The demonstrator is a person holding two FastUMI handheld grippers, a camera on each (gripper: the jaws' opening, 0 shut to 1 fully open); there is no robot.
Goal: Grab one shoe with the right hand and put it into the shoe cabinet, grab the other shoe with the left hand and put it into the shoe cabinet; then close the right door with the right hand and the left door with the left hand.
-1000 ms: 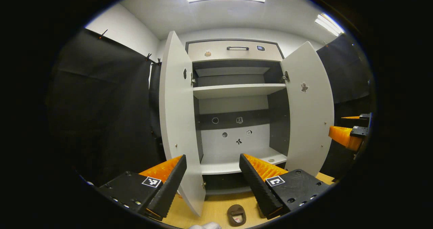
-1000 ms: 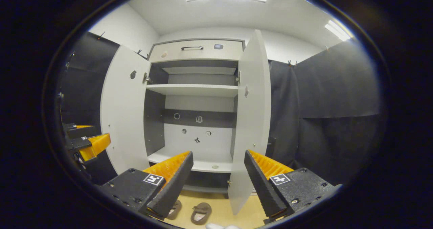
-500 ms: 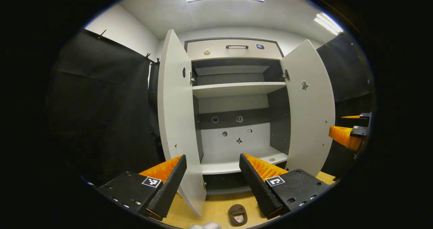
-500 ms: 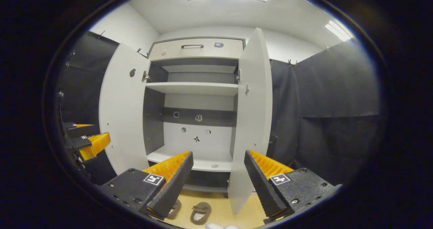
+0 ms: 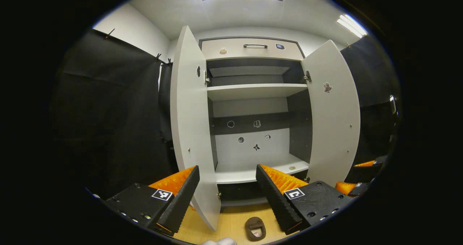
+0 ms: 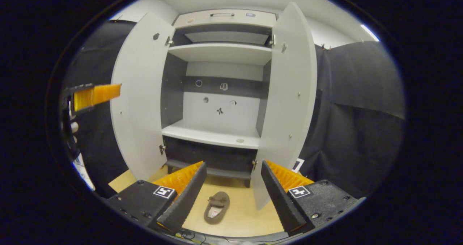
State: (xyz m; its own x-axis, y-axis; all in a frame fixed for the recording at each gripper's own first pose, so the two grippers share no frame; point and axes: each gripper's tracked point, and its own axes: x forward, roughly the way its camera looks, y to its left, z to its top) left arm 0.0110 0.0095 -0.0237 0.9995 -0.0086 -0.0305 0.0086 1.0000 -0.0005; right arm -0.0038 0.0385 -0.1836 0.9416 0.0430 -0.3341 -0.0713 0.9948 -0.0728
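The white shoe cabinet (image 5: 253, 91) stands in front with both doors open and its shelves bare. A brown shoe (image 5: 255, 228) lies on the wooden floor just before it, below and between my left gripper's fingers. My left gripper (image 5: 227, 168) is open and holds nothing. In the right gripper view the same kind of brown shoe (image 6: 217, 207) lies on the floor between the two fingers, a little way ahead. My right gripper (image 6: 233, 164) is open and empty, tilted down toward the floor. The left gripper (image 6: 96, 94) shows at the far left, held by a hand (image 6: 74, 127).
The left door (image 6: 139, 93) and right door (image 6: 289, 100) swing out toward me on either side of the lower shelf (image 6: 211, 136). Black cloth walls close both sides. Cables (image 6: 188, 234) lie on the floor near my right gripper. The right gripper (image 5: 361, 180) sits low at the right.
My right gripper has dropped lower and tilted down toward the floor, so the shoe now lies between its fingers. The left gripper has hardly moved. Both stay open.
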